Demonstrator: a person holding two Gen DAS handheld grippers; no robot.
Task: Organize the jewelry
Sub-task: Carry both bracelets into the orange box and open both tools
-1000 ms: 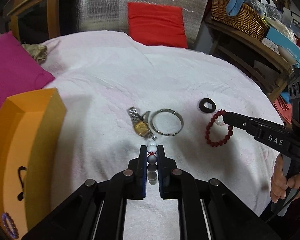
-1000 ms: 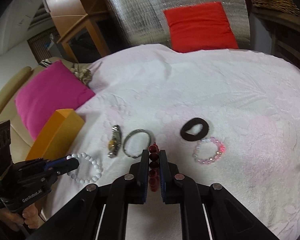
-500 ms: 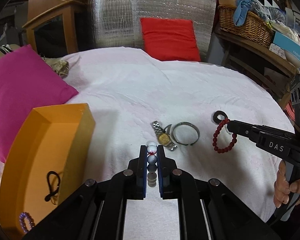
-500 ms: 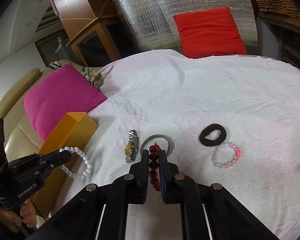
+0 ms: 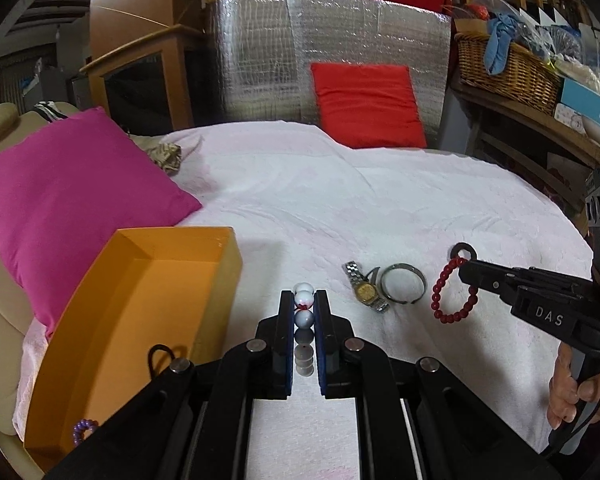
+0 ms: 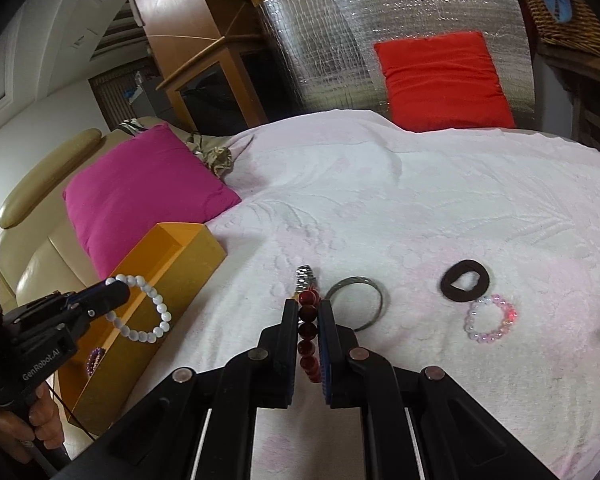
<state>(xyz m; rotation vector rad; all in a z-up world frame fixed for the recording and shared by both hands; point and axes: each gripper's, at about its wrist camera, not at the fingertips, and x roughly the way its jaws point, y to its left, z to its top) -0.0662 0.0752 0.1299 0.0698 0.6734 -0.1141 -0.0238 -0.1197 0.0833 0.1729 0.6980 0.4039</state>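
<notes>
- Left tool (image 5: 304, 312) clenched on white bead bracelet (image 6: 142, 308), pinched across a few beads, loop dangling clear above the orange box (image 5: 148, 280).
- Right tool (image 6: 309, 320) clenched on red bead bracelet (image 5: 454, 294), loop hanging free over the white towel (image 5: 380, 208), well right of the box.
- Lying loose on the towel: wristwatch (image 5: 364, 292), metal bangle (image 5: 404, 284) just beside it, black ring (image 6: 465, 281), pink bead bracelet (image 6: 489, 319) touching that ring.
- Already inside the box: black cord (image 5: 162, 356) and purple bead bracelet (image 5: 83, 429).
- Likely handling of the bead bracelets: light, floppy, round beads smooth and prone to rolling out of a pinch; better gripped squarely across beads than on bare elastic.
- Likely swinging when carried; best lowered close to the box floor before letting go.
- Bangle probably stiff and slick, best taken across its thin rim; watch probably heavier, best taken at the band near the case.
- Surface soft and textured, so low pieces may need a pinch pressed slightly into the cloth.
</notes>
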